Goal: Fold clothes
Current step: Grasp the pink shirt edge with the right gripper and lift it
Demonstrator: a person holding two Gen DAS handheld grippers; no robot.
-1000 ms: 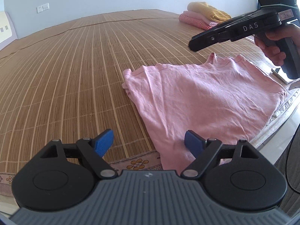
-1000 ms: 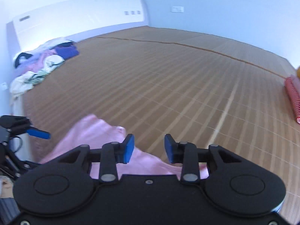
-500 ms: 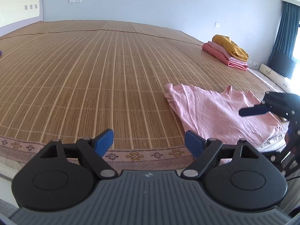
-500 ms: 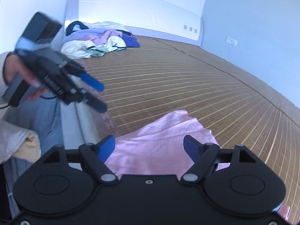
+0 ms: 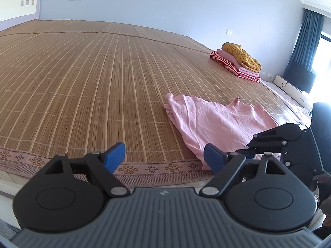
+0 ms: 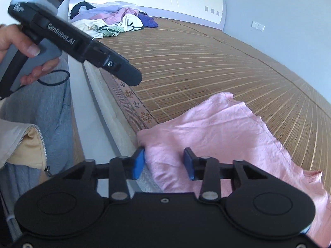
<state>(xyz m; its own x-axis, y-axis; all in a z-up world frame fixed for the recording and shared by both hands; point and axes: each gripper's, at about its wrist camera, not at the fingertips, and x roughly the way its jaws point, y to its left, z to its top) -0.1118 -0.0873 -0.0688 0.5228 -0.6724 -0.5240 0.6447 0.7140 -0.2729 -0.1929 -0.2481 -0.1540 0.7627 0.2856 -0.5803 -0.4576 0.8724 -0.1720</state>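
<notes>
Left gripper [image 5: 164, 158] gapes; right gripper [image 6: 163, 163] has just been closing.

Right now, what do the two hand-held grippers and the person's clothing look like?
Both are black, with two round discs and linked bars ending in blue pads. The left hand-held gripper has a grey ribbed body; seen from the right wrist, its pistol-style handle is grey, its side reads "GenRobot.AI", and a thin black cable loops below. The right hand-held gripper has a plain black body. The person wears grey trousers and a beige zipped jacket.

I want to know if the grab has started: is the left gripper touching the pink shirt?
Apart. The right wrist view shows the left gripper raised over the mat edge, clear of the pink shirt; its own view shows open jaws with nothing between.
</notes>
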